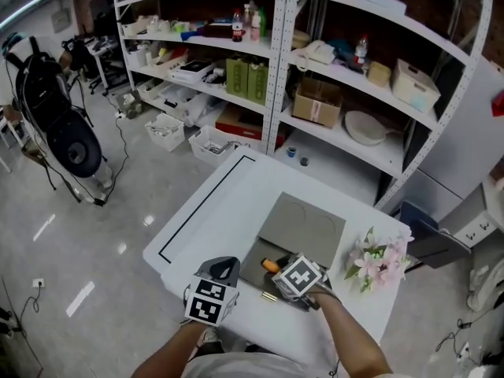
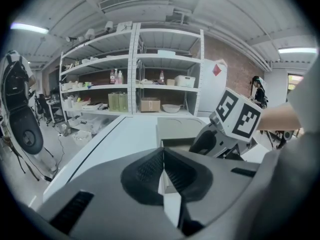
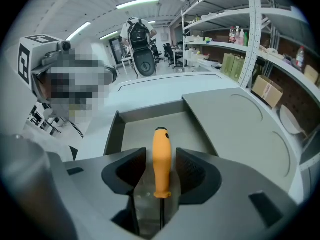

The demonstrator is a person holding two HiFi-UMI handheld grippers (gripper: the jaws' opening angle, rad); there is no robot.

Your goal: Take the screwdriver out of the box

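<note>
An open grey box (image 1: 253, 264) lies on the white table (image 1: 206, 211), its lid (image 1: 303, 225) folded flat beyond it. Inside the box lies the screwdriver (image 3: 160, 136) with an orange handle (image 1: 270, 265). My right gripper (image 3: 161, 155) is lowered into the box and is open, its pads on either side of the handle with a thin gap on each side. The left gripper (image 1: 227, 265) hovers over the table just left of the box, shut and holding nothing. In the left gripper view the box's near wall (image 2: 175, 143) and the right gripper (image 2: 220, 140) show past my closed jaws.
Pink artificial flowers (image 1: 378, 262) lie at the table's right edge. A small brass piece (image 1: 269, 296) rests on the table in front of the box. White shelving (image 1: 276, 77) full of goods stands behind the table. A black line (image 1: 197, 211) runs along the table's left side.
</note>
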